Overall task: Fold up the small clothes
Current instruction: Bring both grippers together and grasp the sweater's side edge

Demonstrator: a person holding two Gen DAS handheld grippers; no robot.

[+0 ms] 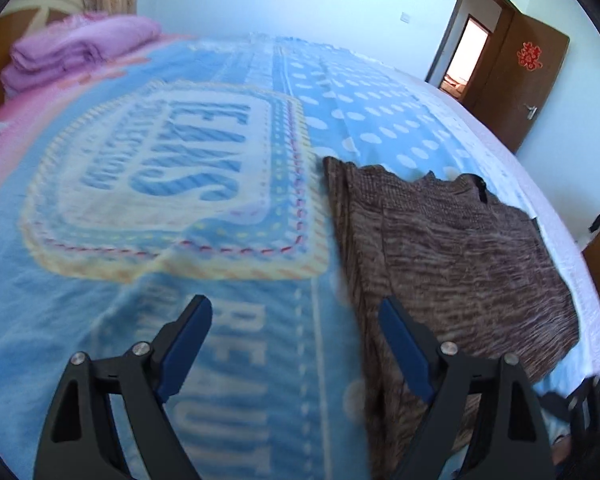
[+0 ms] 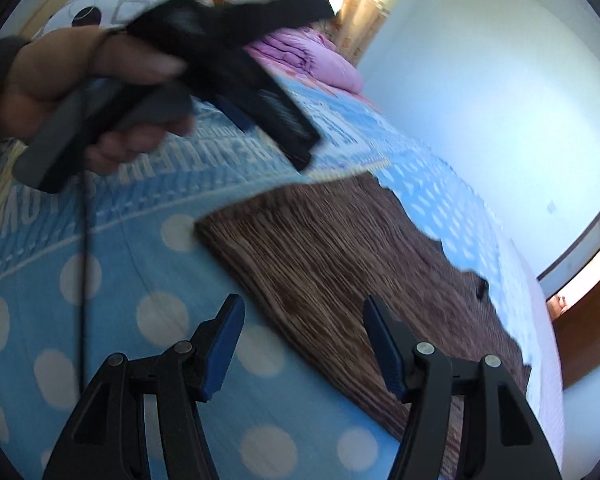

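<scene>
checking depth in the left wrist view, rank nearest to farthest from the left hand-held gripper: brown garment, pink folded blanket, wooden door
1. brown garment: just right of the left hand-held gripper, its near edge passing under the right finger.
2. pink folded blanket: far left, at the head of the bed.
3. wooden door: far right, off the bed against the wall.

Blanket versus door is the less certain call.

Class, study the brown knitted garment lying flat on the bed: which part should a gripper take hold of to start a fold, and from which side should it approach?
Take the brown knitted garment at its near corner, coming in low from the blue dotted blanket side. It lies flat, so only an edge offers a lip, and that corner lies bare, clear of both open grippers.
</scene>
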